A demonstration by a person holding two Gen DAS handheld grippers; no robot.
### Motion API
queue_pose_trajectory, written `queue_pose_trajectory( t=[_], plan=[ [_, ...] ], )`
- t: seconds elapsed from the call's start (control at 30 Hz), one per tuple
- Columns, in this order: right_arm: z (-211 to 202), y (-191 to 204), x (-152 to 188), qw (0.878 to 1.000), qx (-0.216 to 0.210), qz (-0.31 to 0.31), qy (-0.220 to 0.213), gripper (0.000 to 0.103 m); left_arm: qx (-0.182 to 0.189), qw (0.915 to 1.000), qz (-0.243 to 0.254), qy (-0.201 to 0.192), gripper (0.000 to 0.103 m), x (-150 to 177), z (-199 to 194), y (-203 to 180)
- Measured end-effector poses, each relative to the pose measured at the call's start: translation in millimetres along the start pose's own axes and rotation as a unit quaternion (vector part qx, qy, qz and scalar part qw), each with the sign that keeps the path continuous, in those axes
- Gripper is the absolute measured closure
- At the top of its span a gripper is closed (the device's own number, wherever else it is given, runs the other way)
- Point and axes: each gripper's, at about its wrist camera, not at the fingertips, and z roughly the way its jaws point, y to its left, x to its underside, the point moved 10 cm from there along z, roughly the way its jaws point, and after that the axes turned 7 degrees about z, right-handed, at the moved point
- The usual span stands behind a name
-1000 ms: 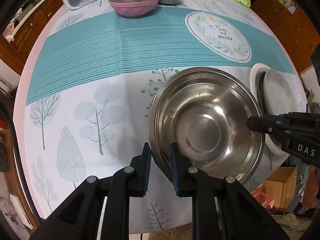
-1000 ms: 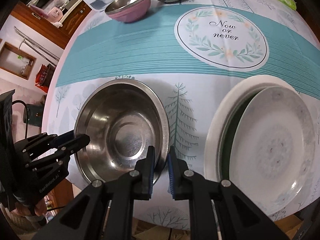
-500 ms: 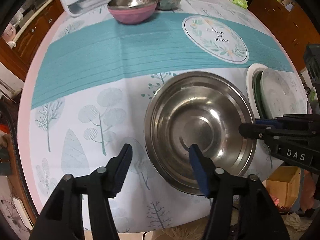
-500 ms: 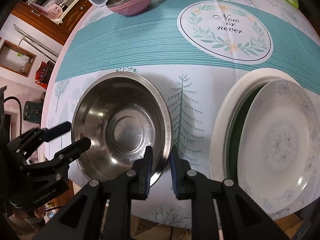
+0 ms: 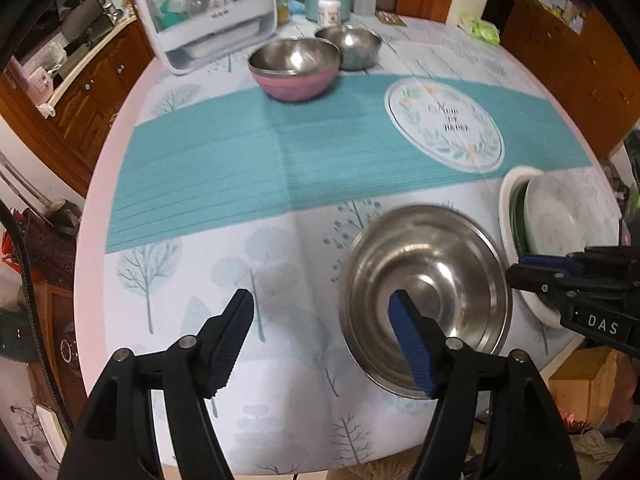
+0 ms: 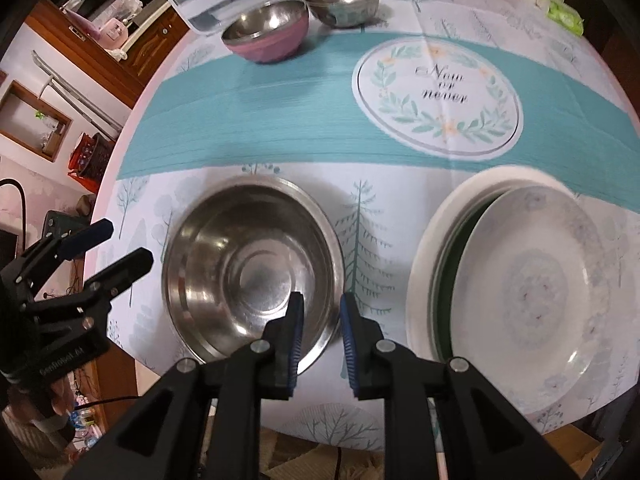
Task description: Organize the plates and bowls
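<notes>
A large steel bowl (image 5: 428,292) (image 6: 252,268) rests on the tablecloth near the table's front edge. My left gripper (image 5: 322,320) is wide open above the table, left of the bowl, touching nothing. My right gripper (image 6: 320,320) is open by a small gap, its jaws on either side of the bowl's near-right rim, with no grip on it. A stack of plates (image 6: 520,292) (image 5: 560,220), white and patterned with a green one between, lies right of the bowl. A pink bowl (image 5: 294,66) and a small steel bowl (image 5: 348,46) stand at the far side.
A white dish rack box (image 5: 208,12) stands at the far left of the table. Jars and a bottle (image 5: 330,2) stand behind the far bowls. A green packet (image 5: 480,28) lies far right. Wooden cabinets (image 5: 80,92) surround the round table.
My left gripper let go of the large bowl's rim, opened wide and drew back to the left. My right gripper's jaws opened off the rim. The bowl stays on the table.
</notes>
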Motion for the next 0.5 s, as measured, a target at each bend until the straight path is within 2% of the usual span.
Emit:
queue_pose_trajectory(
  t=[0.27,0.4,0.5],
  plan=[
    [-46.0,6.9,-31.5,0.999,0.002,-0.014,-0.046,0.084,-0.008,0.9991,-0.020,-0.036,0.031,-27.2,-29.9,29.0],
    [-83.6,11.3,-62.9,0.996,0.012,-0.029,-0.088,0.084,-0.027,0.9977,-0.012,-0.061,0.030,-53.0,-51.4,46.7],
    [-115.9,15.6,-93.9,0.992,0.019,-0.037,-0.123,0.084,-0.040,0.9953,-0.005,-0.088,0.025,-79.2,-71.2,61.3]
  ],
)
